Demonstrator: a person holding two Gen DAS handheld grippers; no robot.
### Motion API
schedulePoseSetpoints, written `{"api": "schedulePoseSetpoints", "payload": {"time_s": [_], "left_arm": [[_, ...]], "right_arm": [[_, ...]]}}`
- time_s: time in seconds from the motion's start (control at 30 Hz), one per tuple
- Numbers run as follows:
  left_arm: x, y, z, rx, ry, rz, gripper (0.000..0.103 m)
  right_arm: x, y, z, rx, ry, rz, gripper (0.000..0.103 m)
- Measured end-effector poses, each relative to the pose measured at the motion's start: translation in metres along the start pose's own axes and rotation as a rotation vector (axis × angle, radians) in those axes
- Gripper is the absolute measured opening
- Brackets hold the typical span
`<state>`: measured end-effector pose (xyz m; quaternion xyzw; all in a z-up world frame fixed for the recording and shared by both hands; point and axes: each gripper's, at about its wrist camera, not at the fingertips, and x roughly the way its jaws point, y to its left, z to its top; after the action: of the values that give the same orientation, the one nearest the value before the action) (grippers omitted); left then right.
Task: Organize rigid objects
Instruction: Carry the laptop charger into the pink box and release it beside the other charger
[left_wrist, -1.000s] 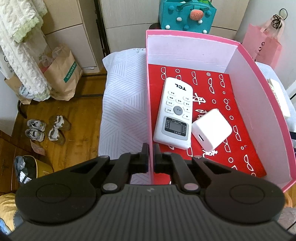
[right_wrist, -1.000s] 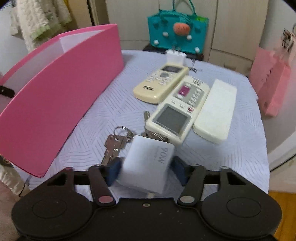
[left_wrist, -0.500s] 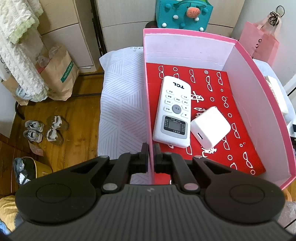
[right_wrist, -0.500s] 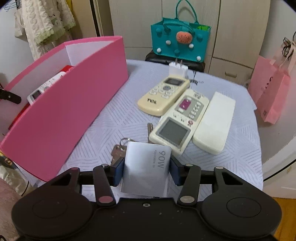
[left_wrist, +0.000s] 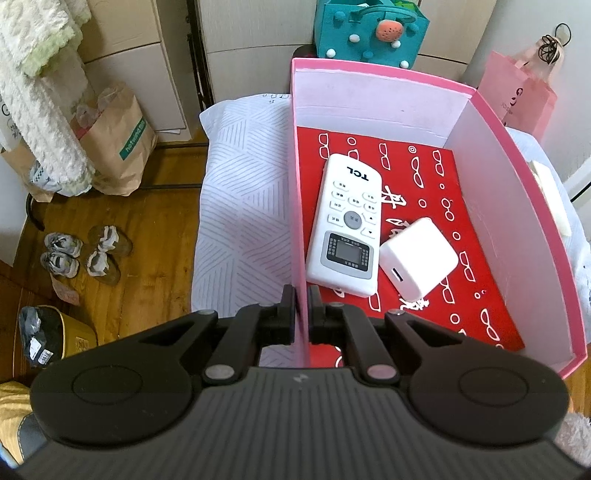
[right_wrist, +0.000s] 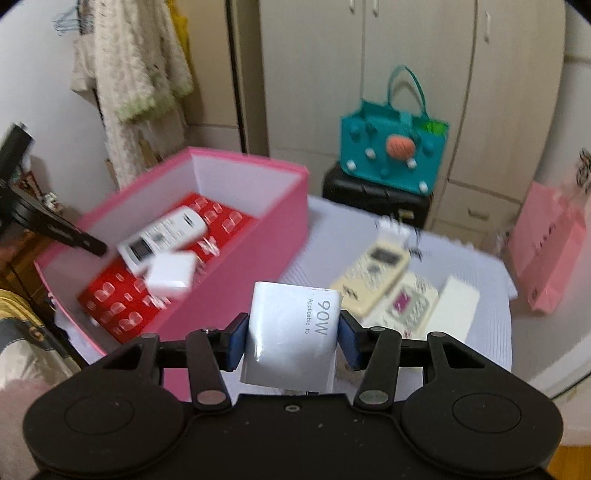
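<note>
The pink box (left_wrist: 517, 177) is open on top. Inside, a white remote (left_wrist: 345, 225) and a white charger (left_wrist: 419, 258) fill the left and middle; the red floor (left_wrist: 476, 295) along its right wall lies bare.

left gripper (left_wrist: 303, 310): black body, ribbed grey top, black fingers, silver rivets | right gripper (right_wrist: 291, 341): black body, blue pads (right_wrist: 236, 338)

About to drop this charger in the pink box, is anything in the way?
Only the box's near wall stands between the charger in the right gripper and the floor, where a remote and another charger leave bare red.
</note>
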<state>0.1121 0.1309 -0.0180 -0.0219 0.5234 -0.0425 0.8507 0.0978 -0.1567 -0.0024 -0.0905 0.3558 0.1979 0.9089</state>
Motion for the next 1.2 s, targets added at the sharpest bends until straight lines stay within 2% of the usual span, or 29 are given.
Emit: {"api": "schedulePoseSetpoints", "payload": {"time_s": [0.17,0.37,0.57,0.67,0.9,1.2], "left_arm": [[0.0,0.0,-0.001,0.011,-0.007,0.001,0.005],[0.0,-0.003,-0.002,0.029,-0.013,0.003,0.005],[0.0,-0.001,-0.004,0.03,-0.022,-0.006,0.005],[-0.001,-0.001,-0.005,0.036,-0.026,-0.008,0.005],[-0.001,-0.001,-0.005,0.046,-0.031,-0.012,0.006],[-0.001,-0.001,-0.006,0.055,-0.038,-0.015,0.006]], "right_arm": [[-0.008,0.016,0.022,-0.033,-0.034,0.022,0.056],[-0.004,0.038,0.042,-0.061,-0.048,0.101,0.056],[0.027,0.064,0.061,-0.062,0.027,0.231,0.056],[0.049,0.078,0.066,-0.077,0.071,0.245,0.056],[0.113,0.082,0.085,-0.042,0.172,0.224,0.056],[0.183,0.082,0.097,-0.017,0.252,0.088,0.056]]}}
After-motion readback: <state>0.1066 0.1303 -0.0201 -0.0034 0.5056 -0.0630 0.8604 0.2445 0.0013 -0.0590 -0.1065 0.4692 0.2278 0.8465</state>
